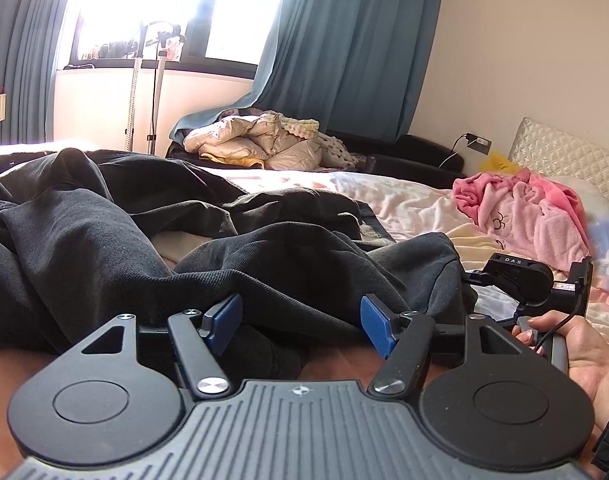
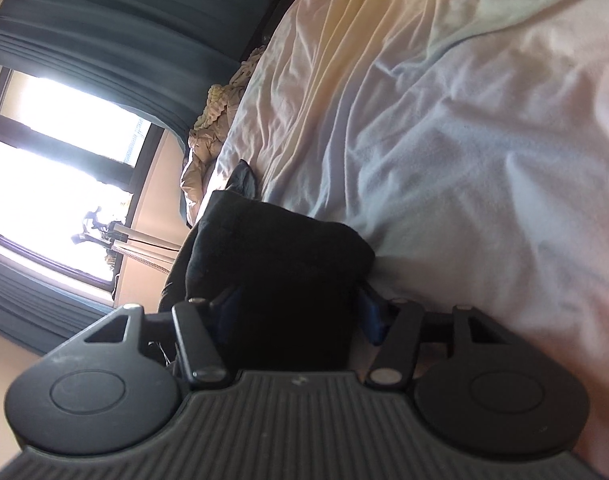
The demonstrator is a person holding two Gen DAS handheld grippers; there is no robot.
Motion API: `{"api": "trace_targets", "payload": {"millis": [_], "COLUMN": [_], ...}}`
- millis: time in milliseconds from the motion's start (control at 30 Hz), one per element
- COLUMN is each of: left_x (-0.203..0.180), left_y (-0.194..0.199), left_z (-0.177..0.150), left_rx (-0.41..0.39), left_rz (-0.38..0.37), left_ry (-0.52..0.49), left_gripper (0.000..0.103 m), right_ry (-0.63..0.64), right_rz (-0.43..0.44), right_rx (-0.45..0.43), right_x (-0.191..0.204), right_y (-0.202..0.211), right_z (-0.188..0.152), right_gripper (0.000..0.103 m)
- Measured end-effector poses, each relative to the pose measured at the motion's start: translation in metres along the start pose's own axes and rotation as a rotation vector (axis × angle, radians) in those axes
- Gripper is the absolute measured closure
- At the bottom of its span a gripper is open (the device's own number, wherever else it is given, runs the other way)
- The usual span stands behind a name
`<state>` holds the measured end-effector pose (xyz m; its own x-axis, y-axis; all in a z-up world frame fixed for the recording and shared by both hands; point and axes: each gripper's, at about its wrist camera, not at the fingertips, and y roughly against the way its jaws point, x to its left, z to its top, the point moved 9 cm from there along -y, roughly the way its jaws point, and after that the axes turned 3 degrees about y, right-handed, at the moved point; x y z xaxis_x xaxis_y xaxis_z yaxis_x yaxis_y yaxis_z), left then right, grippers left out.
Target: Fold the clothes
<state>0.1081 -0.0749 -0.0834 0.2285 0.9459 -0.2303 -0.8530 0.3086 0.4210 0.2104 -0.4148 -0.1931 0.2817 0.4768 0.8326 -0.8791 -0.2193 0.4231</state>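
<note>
Dark garment [image 1: 104,240] crumpled left; bedsheet [image 1: 404,200] bare toward pillow [image 1: 564,160].

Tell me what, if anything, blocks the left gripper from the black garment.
Nothing visible does. The left gripper stands open right at the black garment, whose rumpled folds lie directly ahead of its blue pads on the bed sheet.

Bed [image 1: 404,200] under a pale rumpled sheet; black garment [image 1: 104,240] heaped across its near side, pink fleece clothing [image 1: 532,216] near the quilted pillow [image 1: 564,156].
</note>
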Motion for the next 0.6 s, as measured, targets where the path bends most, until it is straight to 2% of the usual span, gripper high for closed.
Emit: {"api": "trace_targets", "payload": {"millis": [33,100,167,200,300,367,500,600], "left_x": [0.000,0.000,0.000,0.000,0.000,0.001,0.000,0.001], "left_y": [-0.001,-0.001,-0.002,-0.002,-0.002,-0.001,-0.002,-0.003], "left_z": [0.000,-0.001,-0.001,-0.001,0.000,0.000,0.000,-0.002], "left_rx": [-0.002,-0.006,-0.008,-0.010,-0.014,-0.019,-0.022,-0.019], "left_rz": [0.001,0.006,0.010,0.011,0.009,0.005,0.003,-0.002], "left_ry": [-0.003,-0.009,-0.011,-0.011,-0.004,0.001,-0.003,-0.002], "left_gripper": [0.032,0.031,0.031,0.031,0.031,0.031,0.031,0.029], "right_ry": [0.001,0.002,-0.032,-0.009,0.048,0.027,-0.047,-0.007], "right_rz": [0.005,0.017,0.036,0.037,0.062,0.086,0.036,-0.057], "right_rx": [0.009,0.027,0.004,-0.032,-0.172,-0.259,-0.405,-0.501], "right_x": [0.001,0.003,0.006,0.012,0.034,0.045,0.042,0.029], "right_y": [-0.001,-0.002,0.003,0.009,0.032,0.048,0.074,0.088], "right_z": [-0.002,-0.007,-0.003,0.002,0.024,0.045,0.093,0.132], "right_gripper": [0.050,0.071,0.088,0.092,0.095,0.096,0.097,0.097]}}
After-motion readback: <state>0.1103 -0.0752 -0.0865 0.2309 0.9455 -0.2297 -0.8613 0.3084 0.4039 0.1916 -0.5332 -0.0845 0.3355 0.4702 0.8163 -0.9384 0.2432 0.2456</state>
